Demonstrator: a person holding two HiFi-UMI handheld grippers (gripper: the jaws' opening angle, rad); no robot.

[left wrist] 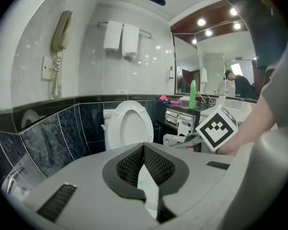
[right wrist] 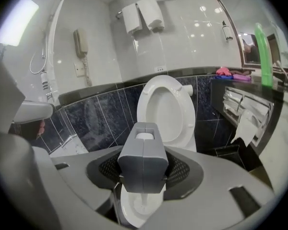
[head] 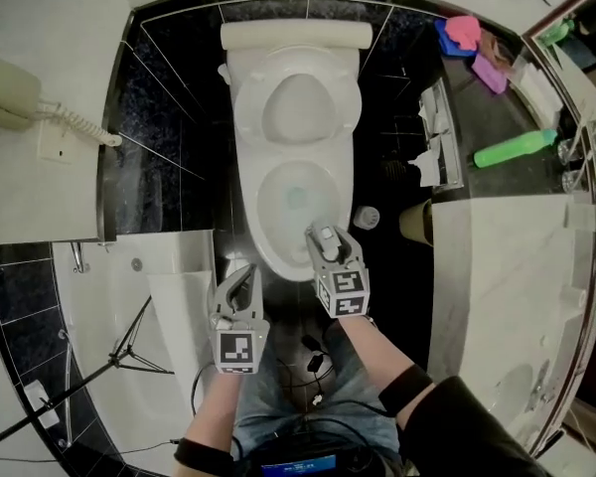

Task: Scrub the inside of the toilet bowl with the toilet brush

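Observation:
The white toilet stands with lid and seat raised; water shows in the bowl. My right gripper hovers over the bowl's front right rim, shut on the grey handle of the toilet brush. The brush's white shaft runs down from the handle into the bowl; the brush head is hidden. My left gripper hangs left of the bowl's front, jaws together and empty. In the left gripper view the raised lid is ahead and the right gripper's marker cube is at the right.
A bathtub and a tripod lie to the left, a wall phone above them. At right a counter holds a green bottle and coloured cloths; a paper holder and a small cup flank the toilet.

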